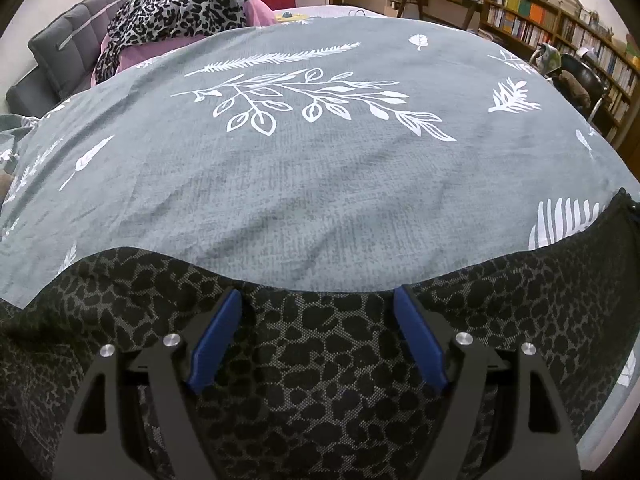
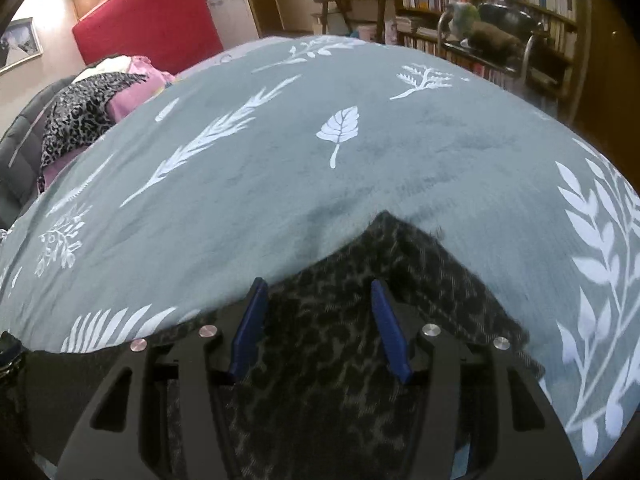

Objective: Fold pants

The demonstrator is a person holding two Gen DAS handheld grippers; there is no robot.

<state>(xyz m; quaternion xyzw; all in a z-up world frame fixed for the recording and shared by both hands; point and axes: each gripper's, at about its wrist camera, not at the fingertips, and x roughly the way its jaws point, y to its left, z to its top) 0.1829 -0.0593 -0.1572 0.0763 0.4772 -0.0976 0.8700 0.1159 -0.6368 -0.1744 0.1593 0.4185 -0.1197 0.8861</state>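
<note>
My left gripper [image 1: 318,300] stands wide apart, blue fingers [image 1: 216,340] spread over the pants [image 1: 320,380], whose dark spotted cloth lies beneath and between them. From the left wrist view I cannot tell whether the tips touch the fabric; nothing is pinched. The pants' far edge runs in a wave just ahead of the tips, with the grey leaf-print bedspread [image 1: 300,180] stretching beyond.

In the right wrist view, my right gripper [image 2: 318,286] is likewise open, a little narrower, over the same pants [image 2: 320,360], and grips nothing. A corner of the garment [image 2: 386,218] points forward onto the bedspread [image 2: 280,160].

I judge I'm lining up for a fold: both tools sit at one edge. Next I'd lower each, close on the cloth near that edge, and carry both sides evenly.
</note>
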